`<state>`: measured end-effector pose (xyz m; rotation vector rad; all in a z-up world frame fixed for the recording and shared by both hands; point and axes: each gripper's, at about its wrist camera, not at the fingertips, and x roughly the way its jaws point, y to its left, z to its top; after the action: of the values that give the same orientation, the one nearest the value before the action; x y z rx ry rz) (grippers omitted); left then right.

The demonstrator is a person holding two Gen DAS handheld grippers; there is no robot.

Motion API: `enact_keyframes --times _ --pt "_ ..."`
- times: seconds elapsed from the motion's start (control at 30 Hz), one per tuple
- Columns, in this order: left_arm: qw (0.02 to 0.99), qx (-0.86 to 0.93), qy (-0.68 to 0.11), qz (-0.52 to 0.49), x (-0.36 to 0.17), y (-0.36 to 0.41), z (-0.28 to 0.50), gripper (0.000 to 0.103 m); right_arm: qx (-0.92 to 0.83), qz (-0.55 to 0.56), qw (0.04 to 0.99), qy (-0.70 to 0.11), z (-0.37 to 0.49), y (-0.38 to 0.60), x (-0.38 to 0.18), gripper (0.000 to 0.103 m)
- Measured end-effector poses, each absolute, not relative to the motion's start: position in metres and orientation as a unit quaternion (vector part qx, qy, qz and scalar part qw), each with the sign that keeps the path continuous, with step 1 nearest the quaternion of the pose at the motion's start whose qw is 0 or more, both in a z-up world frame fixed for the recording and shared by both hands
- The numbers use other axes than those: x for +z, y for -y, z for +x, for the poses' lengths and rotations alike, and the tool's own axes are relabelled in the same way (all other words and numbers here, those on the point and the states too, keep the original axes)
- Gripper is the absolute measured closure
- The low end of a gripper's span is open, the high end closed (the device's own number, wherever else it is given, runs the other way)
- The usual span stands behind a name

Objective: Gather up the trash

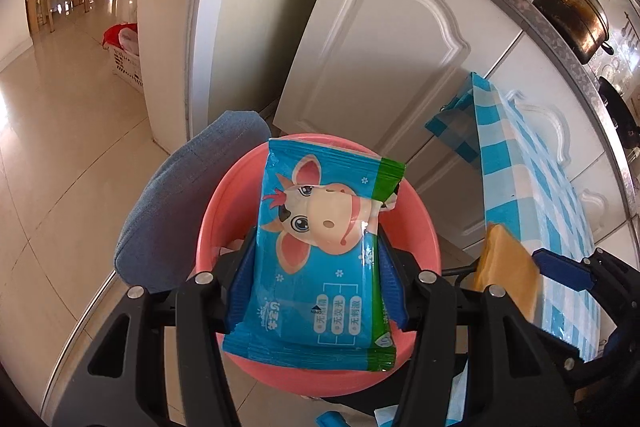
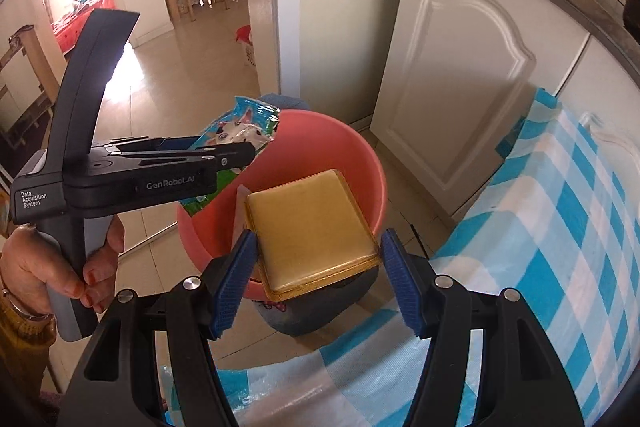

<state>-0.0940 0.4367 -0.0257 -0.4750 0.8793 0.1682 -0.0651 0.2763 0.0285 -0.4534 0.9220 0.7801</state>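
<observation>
Left wrist view shows the left claw (image 1: pixel 318 287) closed on a blue wet-wipe packet (image 1: pixel 320 247) with a cartoon cow, its blue pads pressing the packet's two long edges about midway along. The packet hangs directly over the mouth of the pink bucket (image 1: pixel 224 211), which sits just ahead of and below the claw. Off to that claw's right, the right claw (image 1: pixel 560 269) carries a flat gold packet (image 1: pixel 506 271) beside the blue-checked desk (image 1: pixel 532 187).

From the right wrist view, the right claw (image 2: pixel 316 267) has the gold packet (image 2: pixel 312 227) lodged between its pads at the near corners, the jaws standing about half spread; the left pad clearly bears on the packet, while the right pad's contact is harder to make out. The packet's far end already reaches over the bucket (image 2: pixel 360 163) rim. The left claw (image 2: pixel 224 155) sits ahead and to the left, held by a hand (image 2: pixel 60 267) on its grey grip.

The step in hand looks like the drop. To do it well, each item should be centred above the open bucket before the jaws part, as the gold packet's near end seems to lie over the near rim and could tip outward. Releasing one at a time would keep the packets from knocking each other aside.

Both claws point steeply downward toward the bucket, side by side, the left one a little further over its mouth.
</observation>
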Motion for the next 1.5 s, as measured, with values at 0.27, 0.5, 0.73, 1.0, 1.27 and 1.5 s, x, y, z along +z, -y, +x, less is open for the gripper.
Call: enact_keyframes --times 0.27,0.5,0.73,1.0,1.27,1.5 --pt "0.862 0.083 -0.445 -0.228 -0.048 -0.438 -0.076 0.048 0.37 -0.241 0.777 -0.448 -0.053 -0.304 0.002 0.038" --pt "0.862 0.086 -0.447 -0.222 -0.052 -0.438 -0.07 0.047 0.372 -0.218 0.774 -0.463 -0.04 -0.304 -0.002 0.022" --pt "0.869 0.098 -0.43 -0.226 -0.05 -0.438 -0.079 0.023 0.365 -0.086 0.793 -0.48 -0.026 -0.261 0.006 0.02" --pt "0.881 0.14 -0.42 -0.165 -0.039 -0.416 -0.093 0.015 0.348 0.048 0.819 -0.454 -0.024 -0.192 0.028 0.015" --pt "0.905 0.138 -0.386 -0.113 -0.006 -0.384 -0.105 0.007 0.277 0.072 0.855 -0.432 -0.038 -0.135 0.044 0.014" --pt "0.925 0.104 -0.353 -0.098 0.033 -0.345 -0.101 0.006 0.206 0.113 0.878 -0.417 -0.037 -0.072 0.054 0.013"
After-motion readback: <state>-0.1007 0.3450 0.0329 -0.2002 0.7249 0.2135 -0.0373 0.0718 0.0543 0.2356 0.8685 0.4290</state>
